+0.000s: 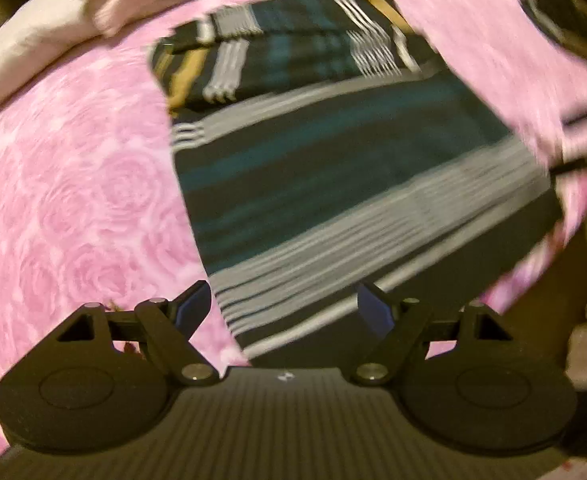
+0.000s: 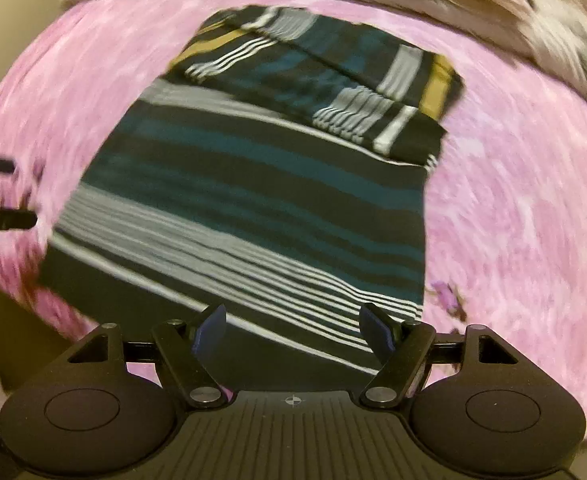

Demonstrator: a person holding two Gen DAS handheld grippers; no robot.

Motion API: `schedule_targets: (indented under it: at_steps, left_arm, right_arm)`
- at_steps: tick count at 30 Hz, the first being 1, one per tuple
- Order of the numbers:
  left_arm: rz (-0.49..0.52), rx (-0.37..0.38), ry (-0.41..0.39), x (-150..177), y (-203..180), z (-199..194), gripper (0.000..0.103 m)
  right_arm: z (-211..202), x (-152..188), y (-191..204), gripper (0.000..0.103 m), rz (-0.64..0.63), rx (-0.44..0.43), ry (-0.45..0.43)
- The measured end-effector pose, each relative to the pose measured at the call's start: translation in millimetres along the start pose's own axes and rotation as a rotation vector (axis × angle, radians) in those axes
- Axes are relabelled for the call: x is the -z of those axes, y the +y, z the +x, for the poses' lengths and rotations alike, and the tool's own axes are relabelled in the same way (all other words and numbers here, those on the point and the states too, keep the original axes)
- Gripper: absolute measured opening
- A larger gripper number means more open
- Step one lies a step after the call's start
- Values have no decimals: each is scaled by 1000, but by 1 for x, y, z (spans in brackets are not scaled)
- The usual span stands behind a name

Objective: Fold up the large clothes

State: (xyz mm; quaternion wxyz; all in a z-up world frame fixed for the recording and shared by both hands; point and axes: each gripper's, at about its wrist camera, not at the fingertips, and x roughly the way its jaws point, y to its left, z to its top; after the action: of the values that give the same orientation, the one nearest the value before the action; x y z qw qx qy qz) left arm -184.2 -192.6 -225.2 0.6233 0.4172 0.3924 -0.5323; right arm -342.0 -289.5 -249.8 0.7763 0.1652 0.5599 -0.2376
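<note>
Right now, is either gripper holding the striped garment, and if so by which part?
Nothing is held. The left gripper and right gripper both stand open above the near hem of the striped garment, which lies on the pink bedspread.

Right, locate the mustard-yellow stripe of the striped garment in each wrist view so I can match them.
Left wrist: mustard-yellow stripe shows upper left of centre, at the striped garment's far left corner.
Right wrist: it shows at the far end, top left and upper right.
Shared landmark: pink rose-print bedspread under the garment.
</note>
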Motion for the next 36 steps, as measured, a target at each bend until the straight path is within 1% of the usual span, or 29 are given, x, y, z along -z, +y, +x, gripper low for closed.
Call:
schedule_targets:
  at_steps: [2,3,6,7,9,10,14,17,19,21,22,23,24,25,26,29,30,32,34,36]
  left_arm:
    - [107,-15,3,19,-13,12,77]
    - [176,-15,1,30,-21,19,77]
    - [362,-28,-5,58,-42,38,76]
    - [428,-28,-4,68,-50,45,75]
    - [530,-32,-1,84,-61,57,71]
    - [581,-40,0,90,-65,63,67]
    - [705,-52,-6,102,-73,78,65]
    - [746,-61,-20,98,-74,82,65]
    - [782,-54,-16,94,-74,83,63]
    - [840,-60,-21,95,-74,84,54]
    - [885,-60,-24,97,-76,82,42]
    - [916,-66,-29,99,-77,81,26]
    - [950,-78,-30,102,-78,80,18]
    - [963,-84,-26,103,-77,79,10]
    - [954,-78,-23,103,-76,78,6]
    - [862,-47,-24,88,-63,68,4]
    - [797,-21,-22,79,-57,63,4]
    - [627,40,-13,57,-42,52,3]
    - [512,77,-15,38,-27,44,3]
    - [431,98,-27,22,-16,36,2]
  right_arm:
    - [10,12,7,71,-70,8,3]
    - [15,18,9,71,-91,7,7]
    - [29,33,12,71,-113,-1,20]
    - [34,36,12,71,-115,-4,27]
    - [42,43,13,71,-119,-7,39]
    - [46,45,12,71,-122,-10,45]
    - [56,49,12,71,-137,-17,58]
    - [57,47,13,71,-134,-10,54]
    - [55,45,12,71,-130,-8,45]
    - [53,43,12,71,-132,-4,31]
    - [52,42,13,71,-134,-2,25]
    - [51,42,14,71,-137,-1,19]
    - [50,42,14,71,-140,-1,12]
    - [49,43,15,71,-143,-1,5]
    - [49,44,15,71,-144,-3,0]
    - [48,50,16,71,-152,-21,-22]
    - [47,53,17,71,-161,-32,-31]
    - [46,58,25,71,-201,-57,-54]
    - [45,65,38,71,-274,-94,-86]
    - [47,71,56,71,-360,-118,-124]
